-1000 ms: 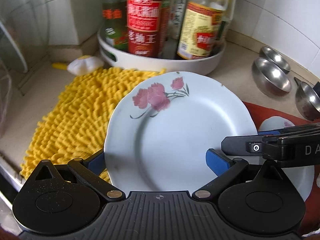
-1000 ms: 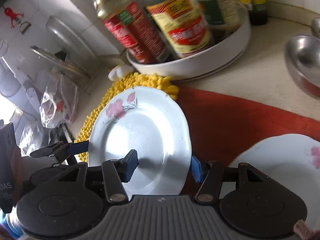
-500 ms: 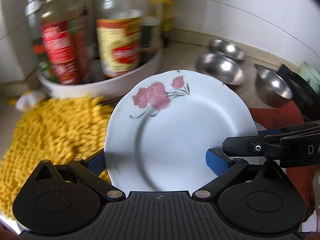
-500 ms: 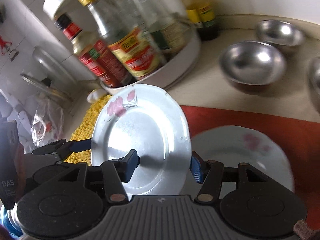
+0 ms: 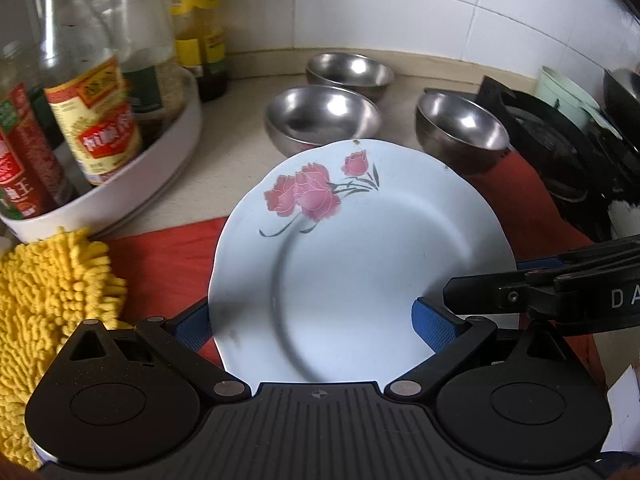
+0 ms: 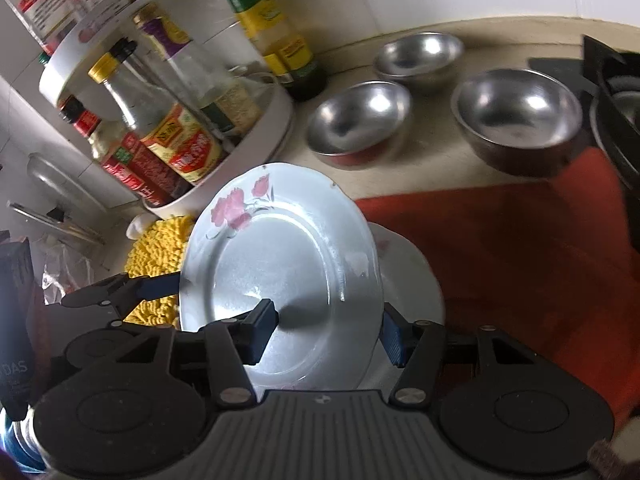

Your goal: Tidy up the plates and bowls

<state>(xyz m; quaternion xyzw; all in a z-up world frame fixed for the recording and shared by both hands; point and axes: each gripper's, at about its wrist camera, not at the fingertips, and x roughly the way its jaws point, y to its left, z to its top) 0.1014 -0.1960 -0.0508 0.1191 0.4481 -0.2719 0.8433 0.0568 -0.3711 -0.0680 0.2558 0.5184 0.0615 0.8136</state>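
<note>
A white plate with pink flowers (image 5: 360, 264) is held in the air by both grippers. My left gripper (image 5: 316, 324) is shut on its near rim. My right gripper (image 6: 324, 332) is shut on its other side, where the plate (image 6: 280, 264) stands tilted on edge. Under it a second white plate (image 6: 408, 276) lies on the red cloth (image 6: 512, 248). Three steel bowls (image 5: 324, 120) (image 5: 348, 74) (image 5: 460, 128) stand on the counter behind; they also show in the right wrist view (image 6: 360, 120) (image 6: 420, 58) (image 6: 520, 116).
A white turntable tray (image 5: 152, 160) with sauce bottles (image 5: 92, 108) stands at the left. A yellow chenille mat (image 5: 44, 304) lies at the near left. A black stove (image 5: 560, 152) is at the right. Tiled wall runs behind.
Both grippers have carried the plate to the right, from over the yellow mat to over the red cloth and the second plate. The bowls have come into fuller view.
</note>
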